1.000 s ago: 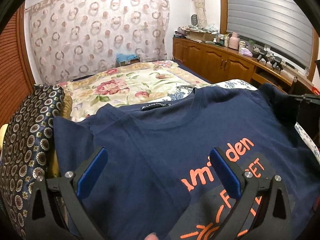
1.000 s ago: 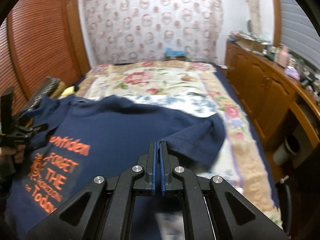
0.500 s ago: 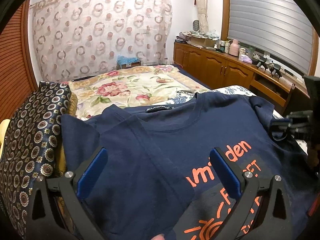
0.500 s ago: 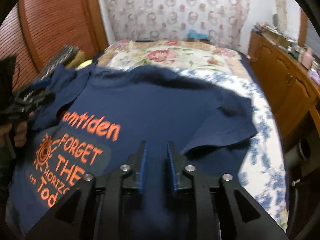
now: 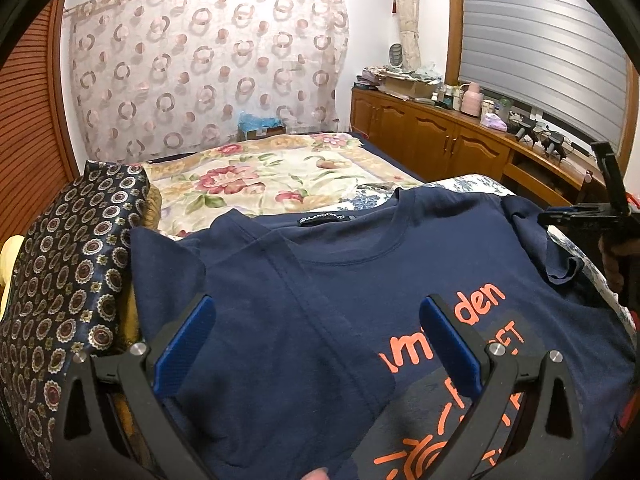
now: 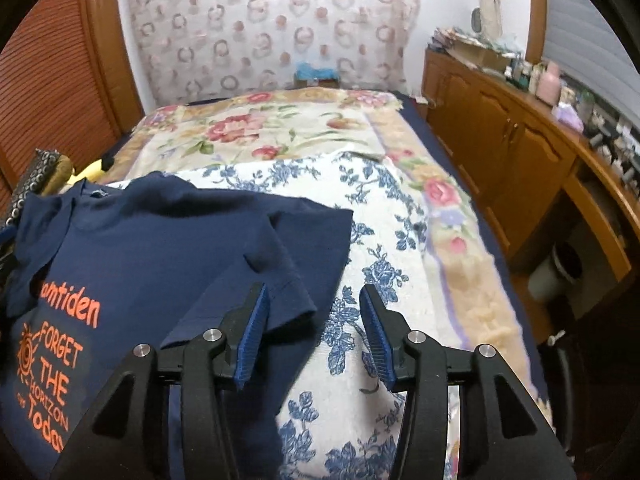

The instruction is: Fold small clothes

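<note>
A navy T-shirt [image 5: 360, 280] with orange lettering lies face up on the bed, its left sleeve folded in over the chest. My left gripper [image 5: 316, 312] hovers open over that folded sleeve, nothing between its blue pads. In the right wrist view the same T-shirt [image 6: 140, 248] fills the lower left, its right sleeve [image 6: 288, 276] folded inward. My right gripper [image 6: 312, 308] is at the sleeve's hem; its jaws are opening, the hem edge lies between them, the pads not pressing on it. The right gripper [image 5: 576, 216] also shows at the far right of the left view.
The bed carries a blue-flowered sheet [image 6: 380, 280] and a floral quilt [image 5: 260, 180]. A patterned dark cushion [image 5: 64, 280] lies left of the shirt. A wooden cabinet run [image 6: 520, 152] with clutter stands along the right. A bin [image 6: 560, 268] sits on the floor.
My right gripper went from shut to partly open and swung right and down to the right sleeve's hem. The right sleeve now lies folded on the shirt. The left gripper stayed open and still.
</note>
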Available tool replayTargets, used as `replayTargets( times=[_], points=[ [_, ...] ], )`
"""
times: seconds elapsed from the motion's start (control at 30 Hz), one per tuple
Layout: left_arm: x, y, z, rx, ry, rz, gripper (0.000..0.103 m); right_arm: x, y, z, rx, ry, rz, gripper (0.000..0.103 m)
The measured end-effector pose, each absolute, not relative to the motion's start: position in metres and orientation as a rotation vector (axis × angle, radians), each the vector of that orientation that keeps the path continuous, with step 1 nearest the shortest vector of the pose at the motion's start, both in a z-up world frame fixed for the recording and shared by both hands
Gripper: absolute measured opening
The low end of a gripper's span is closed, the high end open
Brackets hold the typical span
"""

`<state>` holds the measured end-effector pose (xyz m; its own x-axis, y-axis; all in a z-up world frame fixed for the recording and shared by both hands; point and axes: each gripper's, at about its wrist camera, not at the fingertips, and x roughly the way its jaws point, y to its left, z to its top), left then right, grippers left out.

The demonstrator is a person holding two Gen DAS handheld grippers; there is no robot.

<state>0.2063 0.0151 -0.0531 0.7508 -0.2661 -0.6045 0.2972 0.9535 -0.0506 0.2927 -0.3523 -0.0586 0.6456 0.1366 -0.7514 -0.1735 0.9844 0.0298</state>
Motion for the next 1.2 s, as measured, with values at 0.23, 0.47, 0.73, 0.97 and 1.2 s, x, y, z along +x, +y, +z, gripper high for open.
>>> replayTargets(
  times=[0.23, 0.47, 0.73, 0.97, 1.2],
  points=[
    [0.204, 0.014, -0.057, 0.053, 0.657, -0.3, 0.102, 0.298, -0.34, -0.066, -0.063, 0.876, 0.273, 0.015],
    [0.203, 0.012, -0.058, 0.059, 0.656, -0.299, 0.102, 0.294, -0.313, -0.041, -0.089, 0.81, 0.367, 0.002],
    [0.203, 0.011, -0.057, 0.06, 0.654, -0.299, 0.102, 0.3, -0.258, -0.012, -0.122, 0.755, 0.501, 0.002],
    [0.202, 0.01, -0.058, 0.062, 0.657, -0.303, 0.102, 0.313, -0.219, -0.001, -0.17, 0.724, 0.525, 0.005],
    [0.201, 0.008, -0.06, 0.067, 0.659, -0.309, 0.102, 0.315, -0.226, -0.006, -0.211, 0.732, 0.441, 0.032]
  ],
)
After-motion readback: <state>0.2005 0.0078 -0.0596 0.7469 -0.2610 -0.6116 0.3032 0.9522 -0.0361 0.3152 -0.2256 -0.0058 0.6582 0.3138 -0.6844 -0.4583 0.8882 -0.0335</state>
